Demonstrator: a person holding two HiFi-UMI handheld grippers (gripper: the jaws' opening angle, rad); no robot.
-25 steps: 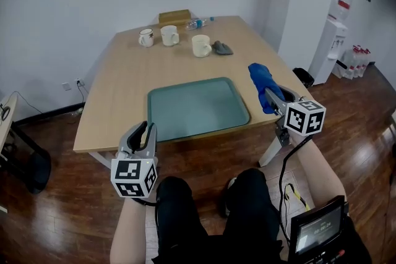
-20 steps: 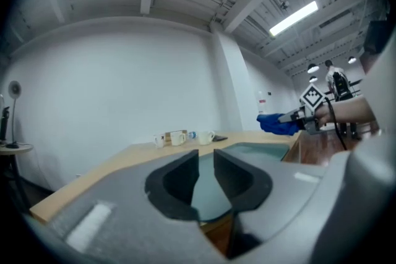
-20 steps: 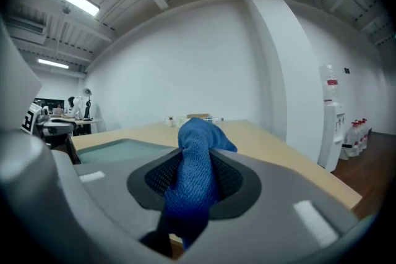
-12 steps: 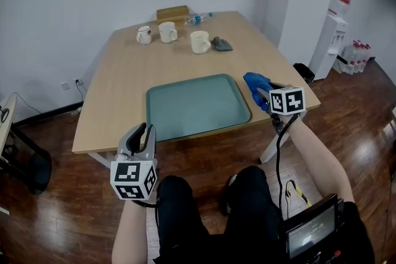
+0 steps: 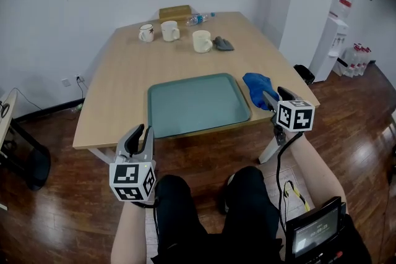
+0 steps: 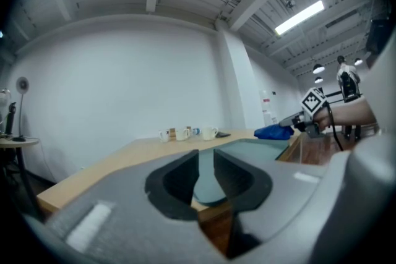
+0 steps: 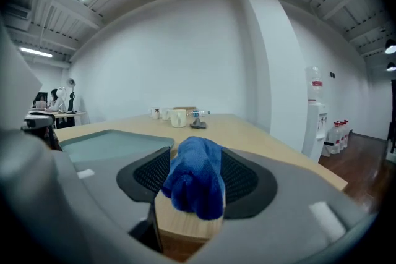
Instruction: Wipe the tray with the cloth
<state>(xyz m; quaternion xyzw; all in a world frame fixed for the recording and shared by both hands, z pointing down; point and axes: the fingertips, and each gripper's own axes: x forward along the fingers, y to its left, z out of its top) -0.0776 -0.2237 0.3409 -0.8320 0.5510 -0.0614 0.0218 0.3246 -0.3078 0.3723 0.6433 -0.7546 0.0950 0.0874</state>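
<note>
Right gripper dropped since a second ago; I see jaws just opened, cloth released between them on counter edge, just right of tray. Left gripper unmoved, jaws slightly apart, empty.

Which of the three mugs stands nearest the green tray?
The cream mug at the row's right end, beside the small grey item; the other two mugs stand farther back from the tray.
</note>
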